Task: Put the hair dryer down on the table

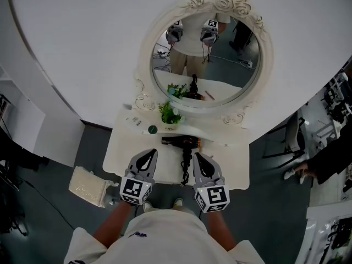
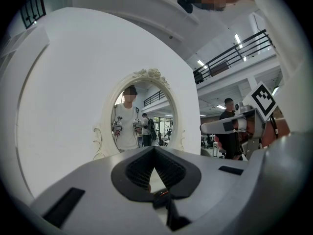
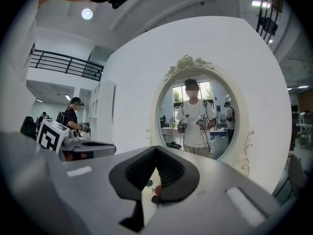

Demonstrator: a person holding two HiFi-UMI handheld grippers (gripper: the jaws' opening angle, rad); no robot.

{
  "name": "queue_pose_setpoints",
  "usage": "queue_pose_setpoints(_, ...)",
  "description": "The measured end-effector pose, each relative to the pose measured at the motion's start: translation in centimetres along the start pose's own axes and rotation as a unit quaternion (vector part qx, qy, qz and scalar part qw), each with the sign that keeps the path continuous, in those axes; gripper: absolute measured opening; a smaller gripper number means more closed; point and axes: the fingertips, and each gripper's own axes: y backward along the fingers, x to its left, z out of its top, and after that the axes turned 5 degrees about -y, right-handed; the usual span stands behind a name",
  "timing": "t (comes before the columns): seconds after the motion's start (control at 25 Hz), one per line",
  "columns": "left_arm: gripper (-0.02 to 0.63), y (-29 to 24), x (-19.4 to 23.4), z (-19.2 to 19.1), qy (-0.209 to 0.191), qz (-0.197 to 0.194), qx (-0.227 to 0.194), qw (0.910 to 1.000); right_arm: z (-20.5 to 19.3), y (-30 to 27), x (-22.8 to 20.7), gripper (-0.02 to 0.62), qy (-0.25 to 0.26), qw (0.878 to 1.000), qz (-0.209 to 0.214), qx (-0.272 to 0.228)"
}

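one hair dryer (image 1: 179, 141): barrel runs left-right on the table (image 1: 124, 147), handle toward the person
look: black, orange band
left gripper (image 1: 148, 155), right gripper (image 1: 198, 157): jaws together, empty

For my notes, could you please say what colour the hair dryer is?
The hair dryer is black with an orange band; head view shows it best.

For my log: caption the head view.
Hair dryer lies on the table below the mirror; left gripper and right gripper shut, empty.

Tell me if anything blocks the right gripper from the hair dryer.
Nothing visible does. The hair dryer lies on the table just beyond the right gripper; only its own cord trails back beside it.
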Motion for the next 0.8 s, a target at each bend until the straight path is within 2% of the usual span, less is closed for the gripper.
queue_pose_setpoints(0.8, 0.009, 0.46, -0.54, -0.42, 0.004, -0.009, 0.006, 0.9999, -0.54, 0.51, -0.18, 0.011, -0.012, 1.000, -0.010, 0.006)
